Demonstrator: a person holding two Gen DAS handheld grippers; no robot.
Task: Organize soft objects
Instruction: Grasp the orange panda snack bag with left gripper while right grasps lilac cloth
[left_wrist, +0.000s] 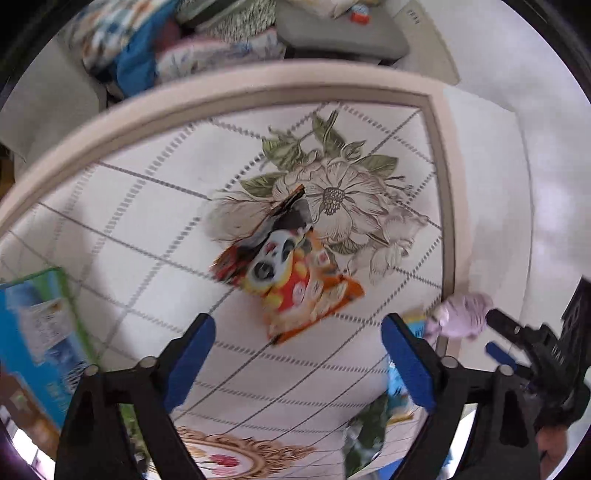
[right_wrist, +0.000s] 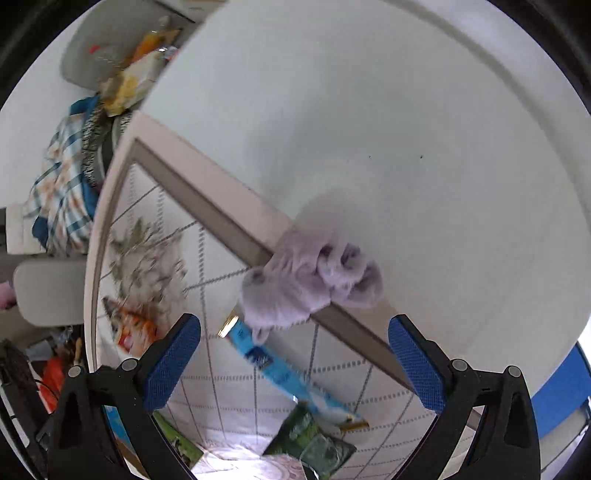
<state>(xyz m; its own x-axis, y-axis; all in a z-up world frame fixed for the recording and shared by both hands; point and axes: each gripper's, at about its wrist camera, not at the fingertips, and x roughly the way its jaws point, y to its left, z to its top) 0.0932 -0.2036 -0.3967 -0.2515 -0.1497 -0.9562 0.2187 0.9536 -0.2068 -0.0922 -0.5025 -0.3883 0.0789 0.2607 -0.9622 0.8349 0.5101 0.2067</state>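
Observation:
A lilac plush toy (right_wrist: 310, 284) lies on the table's right edge, ahead of my open, empty right gripper (right_wrist: 295, 365); it also shows in the left wrist view (left_wrist: 461, 314). An orange and red snack bag with a panda (left_wrist: 291, 273) lies on the flowered tablecloth (left_wrist: 147, 229), just ahead of my open, empty left gripper (left_wrist: 299, 365); it shows far left in the right wrist view (right_wrist: 129, 325). The right gripper appears at the right of the left wrist view (left_wrist: 517, 343).
A blue packet (right_wrist: 280, 373) lies just below the plush, a green packet (right_wrist: 314, 439) nearer. A blue and green box (left_wrist: 40, 339) sits at the table's left. Chairs with piled cloth (left_wrist: 155, 55) and snacks (right_wrist: 133, 81) stand beyond the table. White floor (right_wrist: 406, 147) lies right.

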